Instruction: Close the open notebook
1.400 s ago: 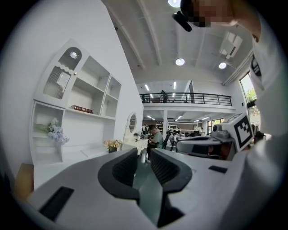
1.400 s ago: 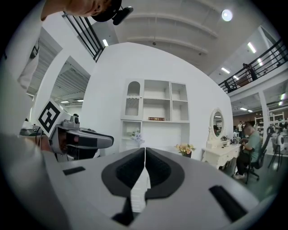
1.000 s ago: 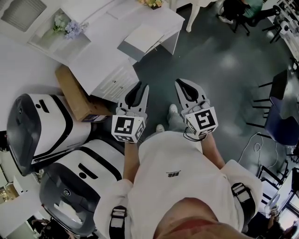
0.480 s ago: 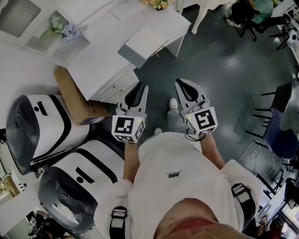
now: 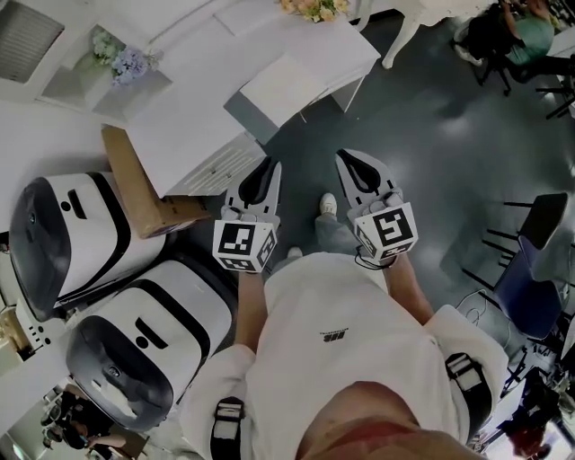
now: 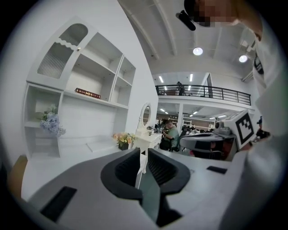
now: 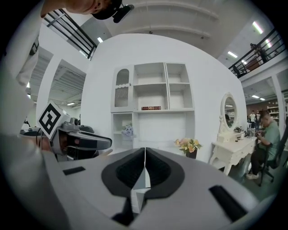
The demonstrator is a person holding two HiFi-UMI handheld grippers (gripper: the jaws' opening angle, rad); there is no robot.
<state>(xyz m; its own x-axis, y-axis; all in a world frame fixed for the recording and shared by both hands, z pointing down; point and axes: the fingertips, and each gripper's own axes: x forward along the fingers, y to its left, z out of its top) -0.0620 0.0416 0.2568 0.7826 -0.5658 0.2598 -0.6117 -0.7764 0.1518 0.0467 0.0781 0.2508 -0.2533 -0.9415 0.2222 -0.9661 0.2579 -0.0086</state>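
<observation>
On the white desk (image 5: pixel 193 126) ahead lies a flat white sheet-like thing (image 5: pixel 280 85), possibly the open notebook; I cannot tell for sure. Both grippers hang side by side over the dark floor, short of the desk. My left gripper (image 5: pixel 267 167) is shut with nothing in it, and the left gripper view shows its jaws (image 6: pixel 144 152) pointing toward the desk and shelves. My right gripper (image 5: pixel 348 160) is also shut and empty, and its jaws (image 7: pixel 145 149) face the white shelf unit (image 7: pixel 153 103).
Two big white-and-black rounded machines (image 5: pixel 76 238) (image 5: pixel 135 346) stand at my left, with a cardboard box (image 5: pixel 135 184) beside the desk. Flowers (image 5: pixel 310 7) sit at the desk's far end. A white dressing table (image 7: pixel 234 146), chairs (image 5: pixel 521 269) and a seated person (image 5: pixel 526 31) are to the right.
The head view has swung a little, so the desk and machines have shifted in the picture. Both grippers keep the same pose and stay shut.
</observation>
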